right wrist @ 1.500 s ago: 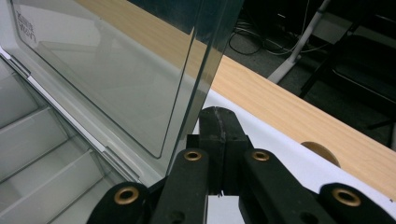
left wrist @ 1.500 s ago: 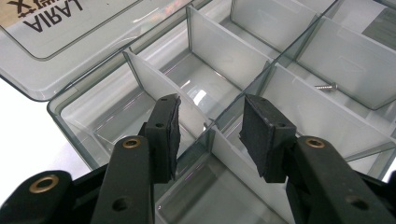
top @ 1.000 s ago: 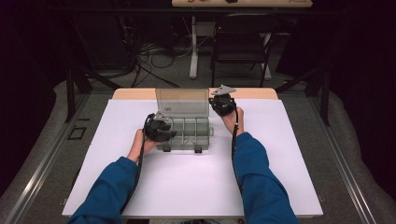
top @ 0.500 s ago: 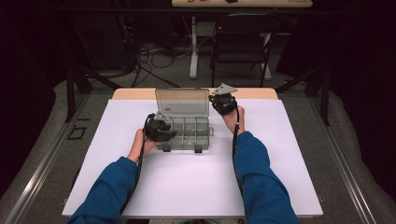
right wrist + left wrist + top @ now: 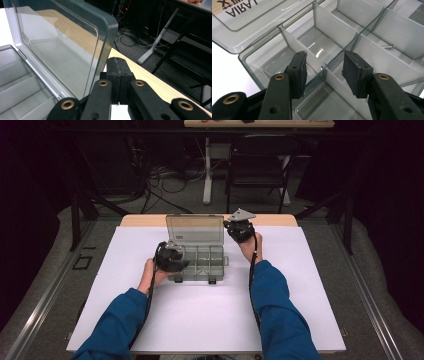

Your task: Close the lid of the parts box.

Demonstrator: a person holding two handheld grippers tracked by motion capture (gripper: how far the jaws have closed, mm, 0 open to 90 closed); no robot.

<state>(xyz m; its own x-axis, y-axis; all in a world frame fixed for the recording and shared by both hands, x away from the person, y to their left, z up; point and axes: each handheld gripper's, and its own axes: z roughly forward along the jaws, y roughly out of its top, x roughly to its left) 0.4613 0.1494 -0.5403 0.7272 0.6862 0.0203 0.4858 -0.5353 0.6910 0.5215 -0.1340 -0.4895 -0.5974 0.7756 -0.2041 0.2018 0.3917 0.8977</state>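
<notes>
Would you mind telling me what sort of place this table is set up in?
Probably a lab or workshop set up for recording. A white-covered table stands before dark curtains, loose cables trail over the floor behind it, and a folding chair waits at a second desk.

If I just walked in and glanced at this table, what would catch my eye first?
Probably the clear plastic organizer box in the middle of the white table, its lid standing open. The left gripper hovers with jaws apart over a white divider inside the box, and one small screw lies in a compartment farther in. The right gripper, jaws shut, sits beside the lid's right edge.
</notes>
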